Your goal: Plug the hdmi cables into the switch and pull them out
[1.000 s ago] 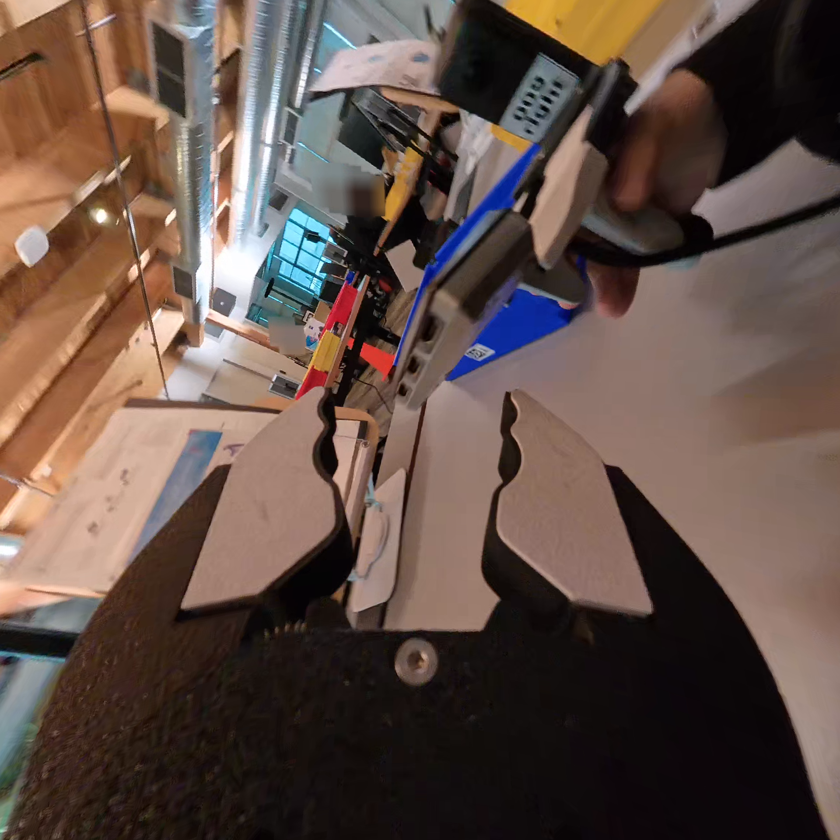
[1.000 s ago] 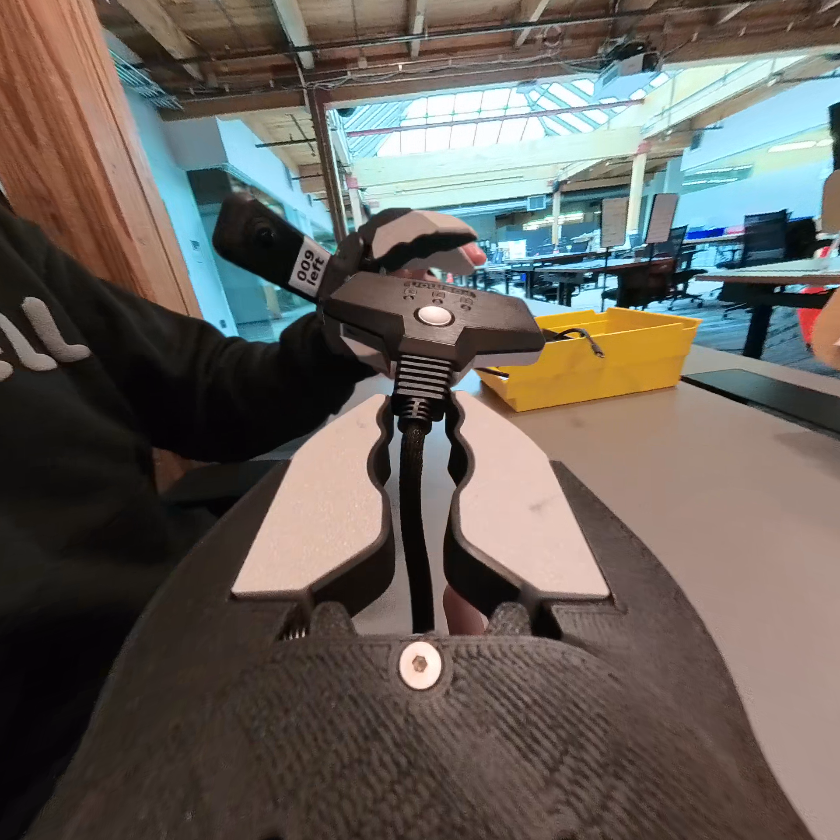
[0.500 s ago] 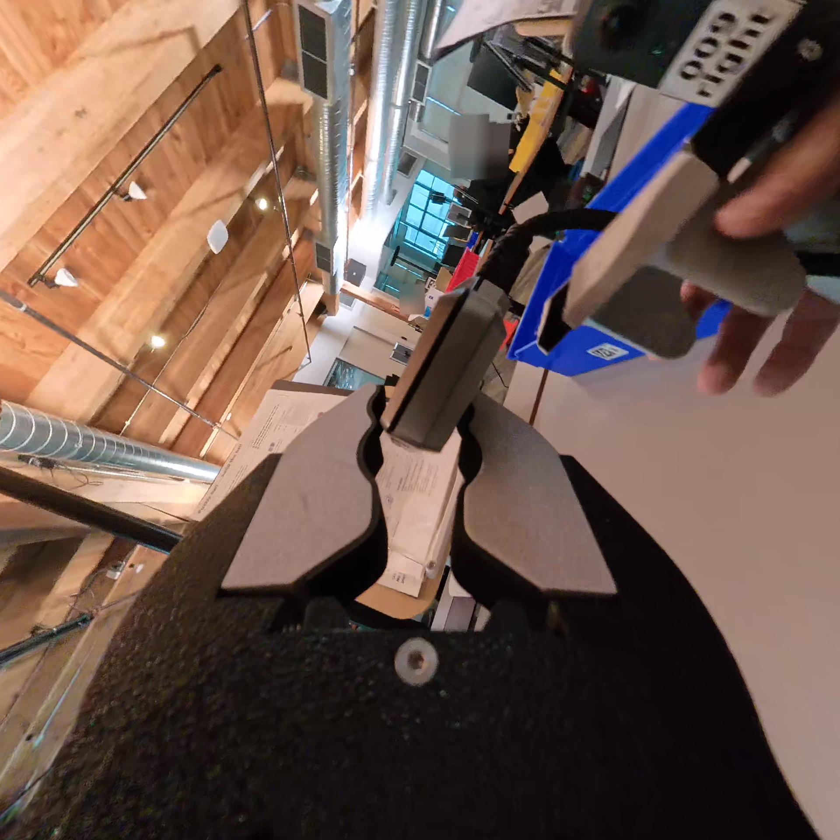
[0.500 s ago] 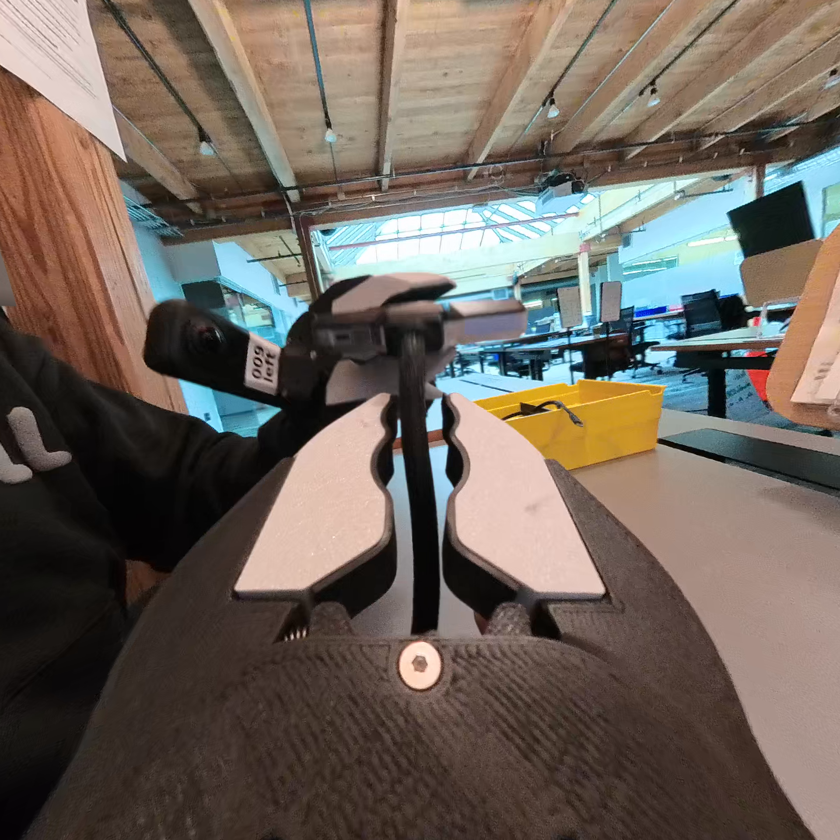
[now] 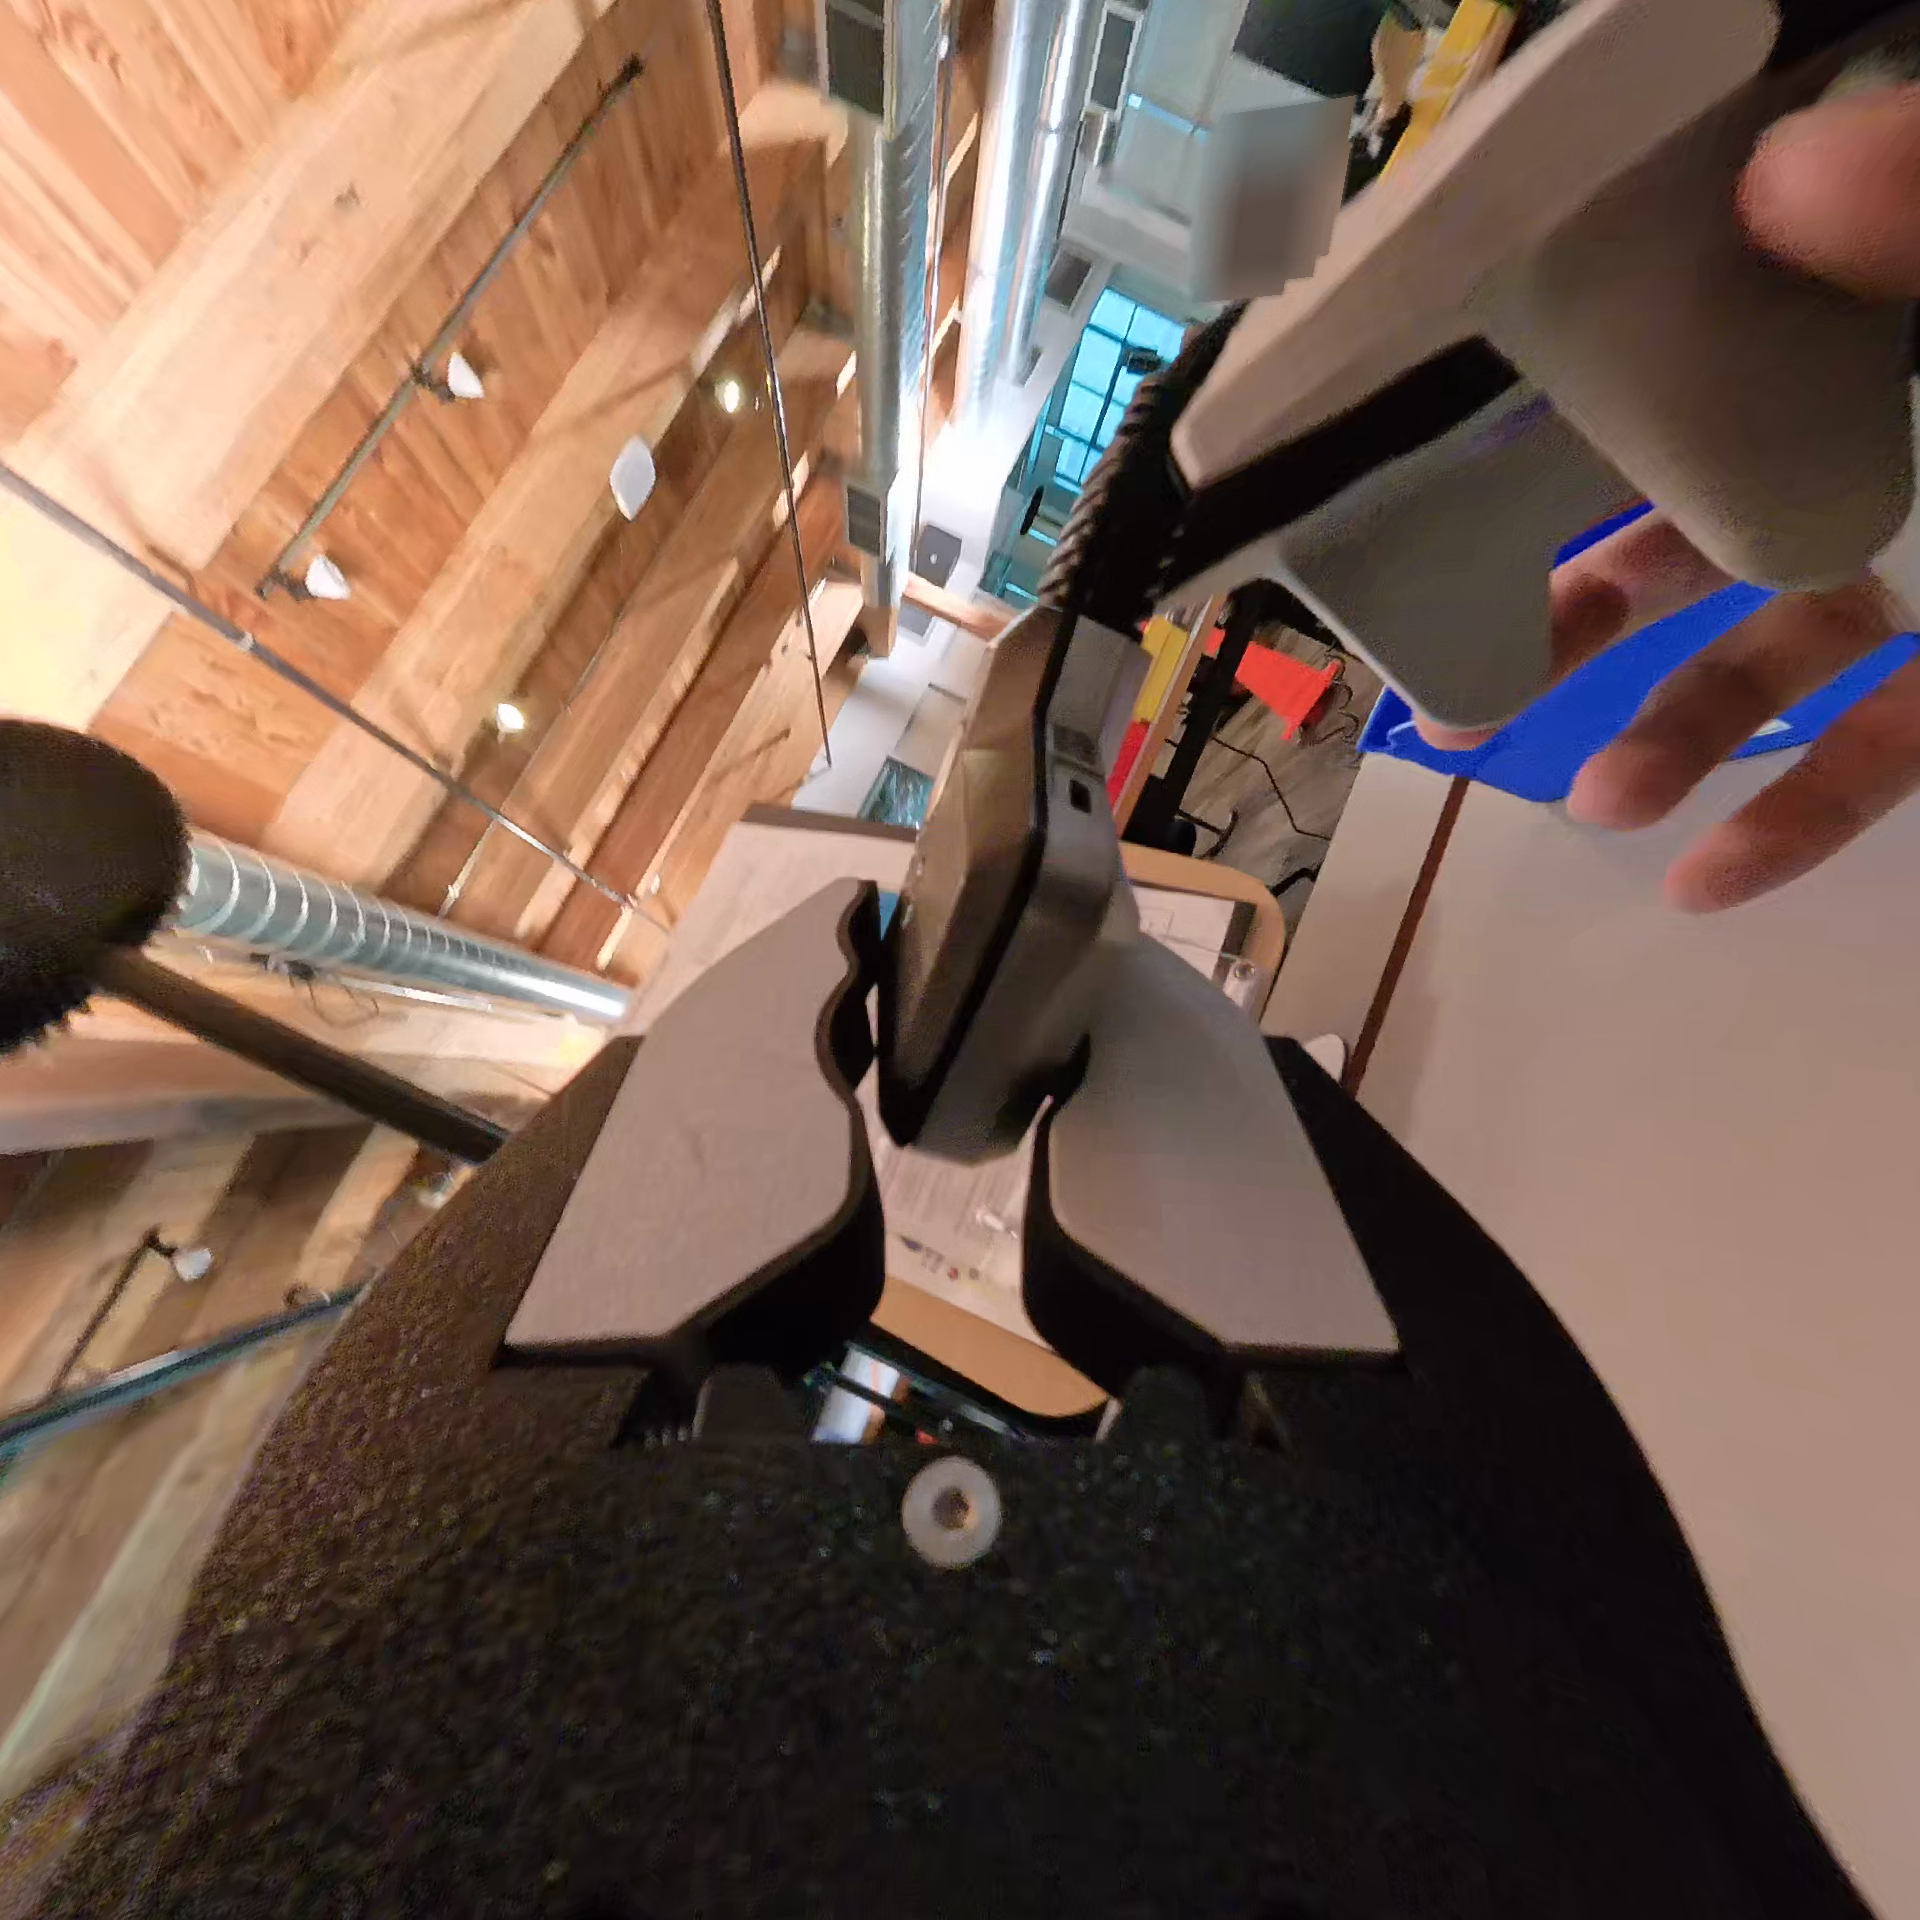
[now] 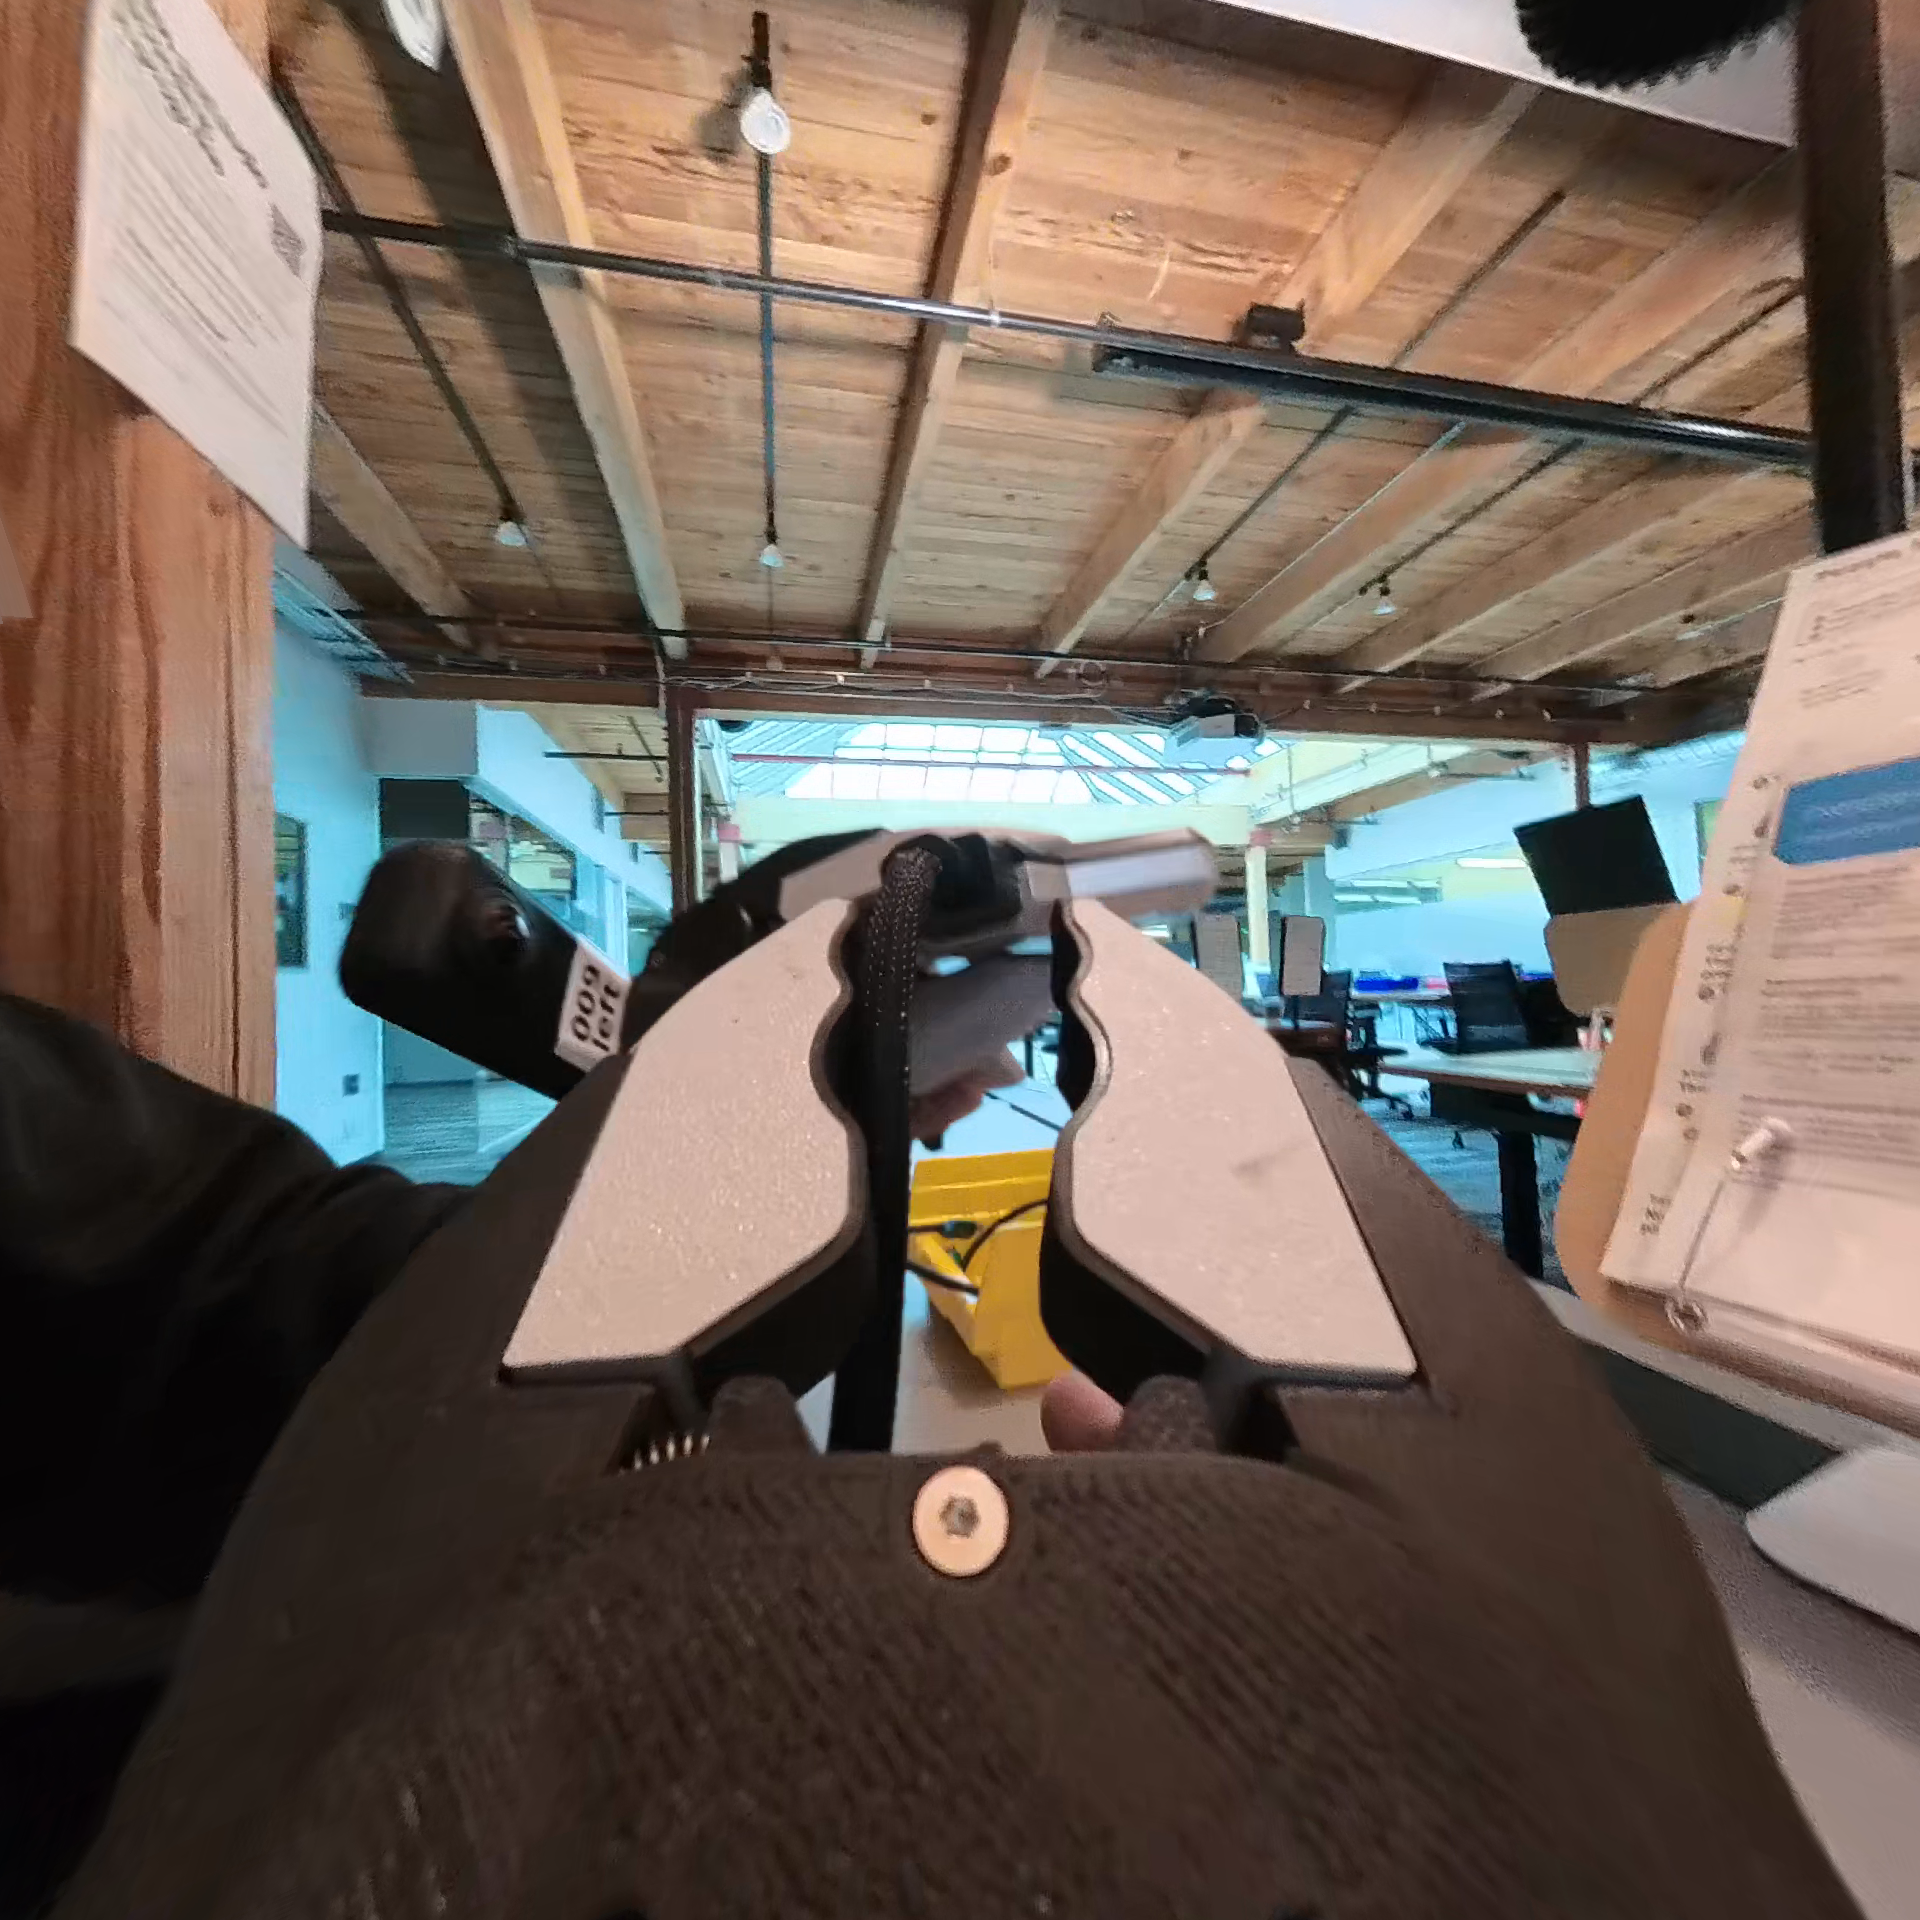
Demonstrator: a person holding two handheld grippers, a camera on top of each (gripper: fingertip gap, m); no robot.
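the left gripper clamps the grey hdmi switch between its tips; the right gripper, just above the switch, stands narrowly parted around the braided hdmi cable; its grip on the cable i cannot tell

An open-plan office in a converted timber loft: exposed wooden ceiling joists carry track lights, and silver air ducts run overhead. Rows of desks with black office chairs fill the far floor beneath a skylight. Yellow and blue parts bins sit on the grey tabletop.
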